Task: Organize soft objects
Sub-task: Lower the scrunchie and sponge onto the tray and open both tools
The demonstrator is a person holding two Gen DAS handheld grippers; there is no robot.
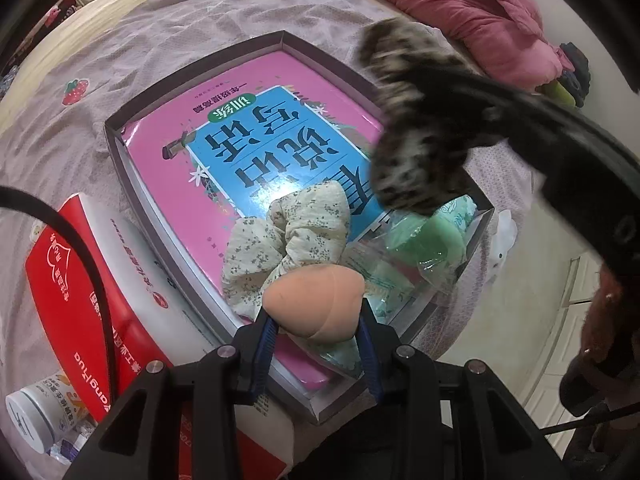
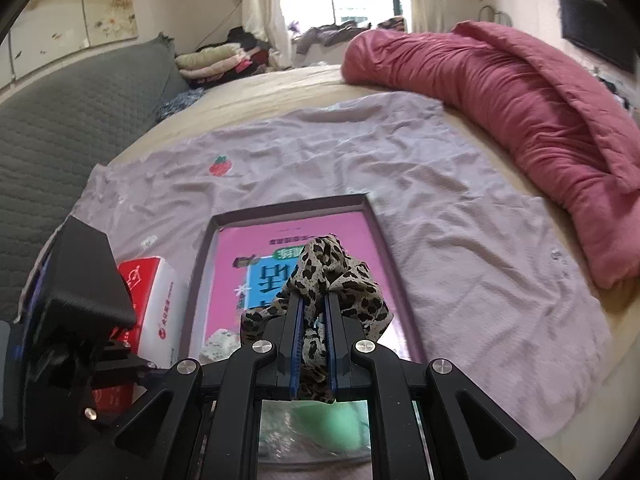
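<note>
My left gripper (image 1: 316,314) is shut on a peach egg-shaped sponge (image 1: 316,300), low over the near corner of a shallow grey box (image 1: 192,82). In the box, on a pink and blue book (image 1: 168,160), lie a cream floral scrunchie (image 1: 288,236) and a green sponge in clear plastic (image 1: 424,240). My right gripper (image 2: 314,296) is shut on a leopard-print scrunchie (image 2: 324,268), which it holds above the same box (image 2: 372,216). From the left wrist view that leopard scrunchie (image 1: 412,136) hangs blurred over the box's right side.
The box sits on a lilac sheet (image 2: 440,200) on a bed. A red and white tissue box (image 1: 80,280) lies left of it, with a white tub (image 1: 32,416) beside it. A pink quilt (image 2: 520,100) is bunched along the far right.
</note>
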